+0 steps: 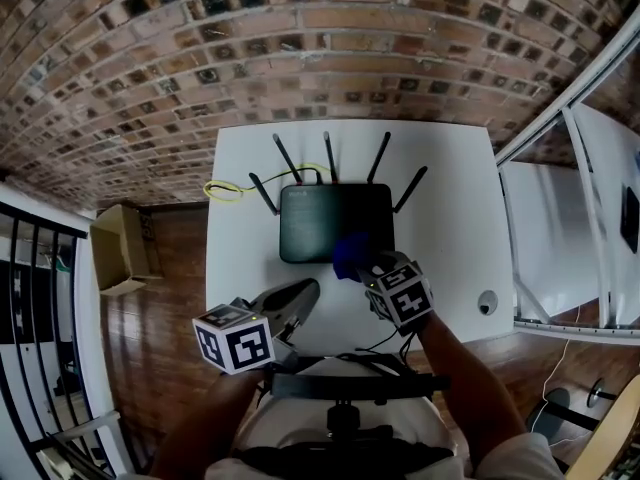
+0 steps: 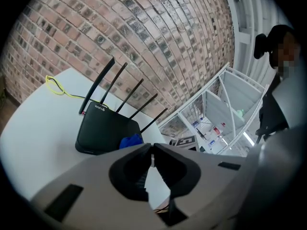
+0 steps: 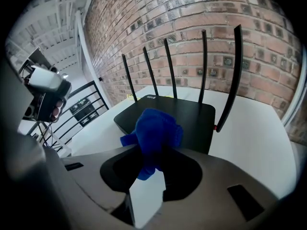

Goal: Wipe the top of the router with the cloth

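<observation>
A black router (image 1: 333, 223) with several upright antennas lies flat on the white table (image 1: 450, 198), towards the brick wall. My right gripper (image 1: 362, 264) is shut on a bunched blue cloth (image 1: 351, 253), which hangs over the router's near right edge. In the right gripper view the cloth (image 3: 156, 133) bulges out of the jaws in front of the router (image 3: 182, 116). My left gripper (image 1: 303, 295) hovers over the table's near edge, left of the right one, its jaws shut with nothing between them. The left gripper view shows the router (image 2: 106, 132) and the cloth (image 2: 130, 141) beyond the shut gripper (image 2: 152, 150).
A yellow cable (image 1: 228, 188) loops on the table left of the router. A small round hole (image 1: 487, 301) is near the table's right front corner. A cardboard box (image 1: 118, 250) stands on the wooden floor at the left. White shelving (image 1: 590, 218) is at the right.
</observation>
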Demonstrator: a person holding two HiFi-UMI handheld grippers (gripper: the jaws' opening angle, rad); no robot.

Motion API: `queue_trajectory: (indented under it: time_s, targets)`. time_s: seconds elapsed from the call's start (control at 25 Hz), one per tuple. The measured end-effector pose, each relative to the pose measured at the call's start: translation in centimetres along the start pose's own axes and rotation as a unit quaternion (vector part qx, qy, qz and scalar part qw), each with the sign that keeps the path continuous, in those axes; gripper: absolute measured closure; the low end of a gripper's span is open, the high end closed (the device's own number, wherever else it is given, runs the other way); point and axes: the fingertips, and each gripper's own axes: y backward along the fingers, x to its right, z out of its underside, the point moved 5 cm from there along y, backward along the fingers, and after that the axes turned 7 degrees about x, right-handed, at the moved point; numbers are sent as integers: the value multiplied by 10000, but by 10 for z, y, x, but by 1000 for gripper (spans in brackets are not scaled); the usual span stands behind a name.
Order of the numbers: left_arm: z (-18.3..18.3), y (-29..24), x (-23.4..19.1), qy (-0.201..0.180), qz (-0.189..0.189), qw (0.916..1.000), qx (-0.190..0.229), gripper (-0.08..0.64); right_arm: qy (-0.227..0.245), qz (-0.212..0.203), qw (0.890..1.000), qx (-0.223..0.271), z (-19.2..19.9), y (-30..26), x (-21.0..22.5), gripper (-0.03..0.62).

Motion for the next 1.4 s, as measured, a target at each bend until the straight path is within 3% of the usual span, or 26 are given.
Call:
queue_trajectory:
  time_s: [0.56, 1.08, 1.28, 1.4]
  targets:
    - [12, -30, 25, -80, 48, 9998, -165, 526, 245, 425, 9988, 53, 15, 28, 35, 471]
    - [22, -49, 42, -11, 106, 9998, -191, 526, 297, 554, 9980, -18, 24, 44, 56, 471]
    - [26, -52, 46, -23, 80, 9998, -183, 526, 255, 1109, 9935, -96, 33, 62, 81, 471]
    - [29, -54, 48, -6, 57, 9998, -184, 526, -72, 1388, 9903, 53, 37, 83, 101, 471]
